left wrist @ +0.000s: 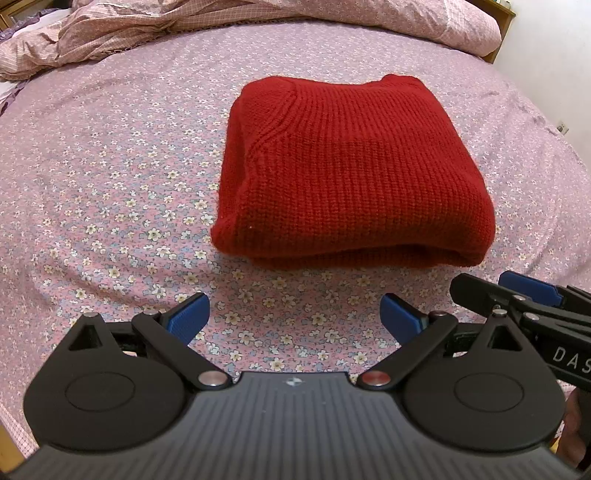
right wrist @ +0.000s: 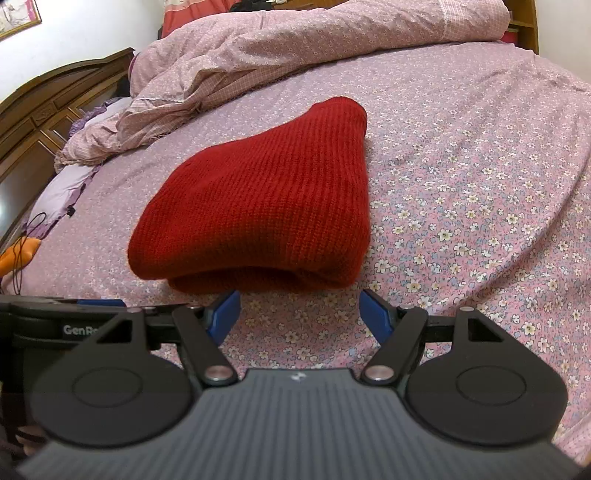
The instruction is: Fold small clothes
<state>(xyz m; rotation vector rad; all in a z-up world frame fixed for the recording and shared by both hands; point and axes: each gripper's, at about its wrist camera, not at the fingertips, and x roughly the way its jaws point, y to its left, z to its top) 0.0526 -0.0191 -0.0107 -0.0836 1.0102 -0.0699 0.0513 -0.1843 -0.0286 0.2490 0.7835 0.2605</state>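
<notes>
This is a bedroom in a home: a wide bed under a pink flower-print cotton sheet, a rumpled pink checked quilt heaped at its far side, a dark carved wooden headboard (left edge), and a framed picture on the white wall.

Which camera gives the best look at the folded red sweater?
The left wrist view: the red sweater lies almost square-on, showing its whole top face, side seam and stacked front layers. The right wrist view sees it obliquely, tapering toward the far end, with the front fold visible.
</notes>
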